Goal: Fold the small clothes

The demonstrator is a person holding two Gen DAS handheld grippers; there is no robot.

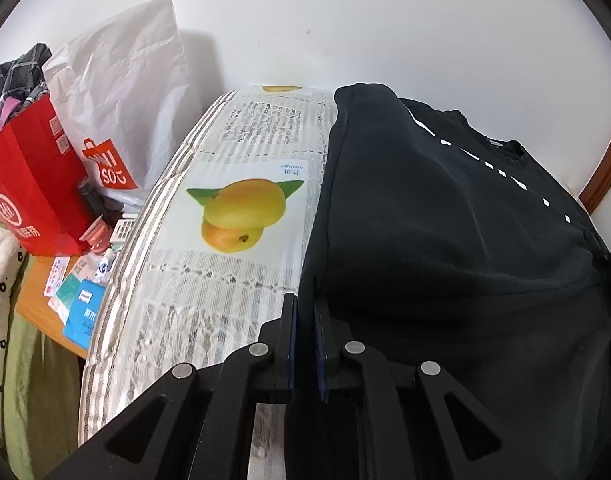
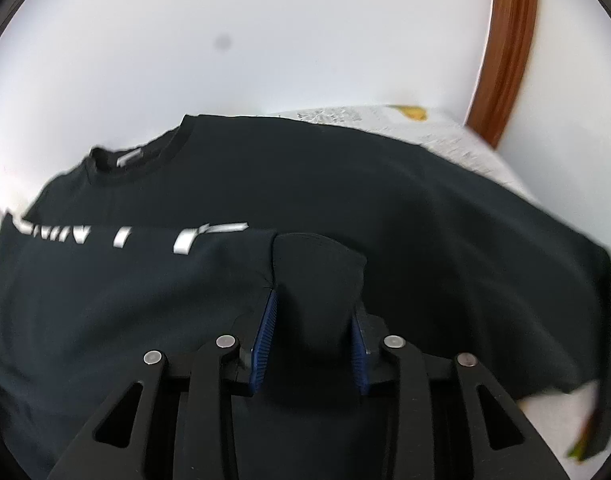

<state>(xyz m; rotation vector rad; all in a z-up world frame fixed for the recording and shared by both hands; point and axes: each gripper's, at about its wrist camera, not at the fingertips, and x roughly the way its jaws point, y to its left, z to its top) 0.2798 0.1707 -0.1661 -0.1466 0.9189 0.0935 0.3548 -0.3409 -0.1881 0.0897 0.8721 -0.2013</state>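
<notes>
A black T-shirt (image 1: 445, 220) with white lettering lies on the table, its lower part folded up over the chest; it also fills the right wrist view (image 2: 385, 200), collar at upper left. My left gripper (image 1: 305, 300) is shut on the shirt's left edge, the fabric pinched between the blue pads. My right gripper (image 2: 313, 308) has its jaws apart with a raised fold of the black fabric (image 2: 317, 272) standing between them; the pads do not press it.
The table carries a lace cloth with a mango print (image 1: 233, 216). Left of it stand a red paper bag (image 1: 29, 184), a white bag (image 1: 121, 96) and small clutter on a wooden shelf. A white wall is behind; a wooden frame (image 2: 509, 52) at right.
</notes>
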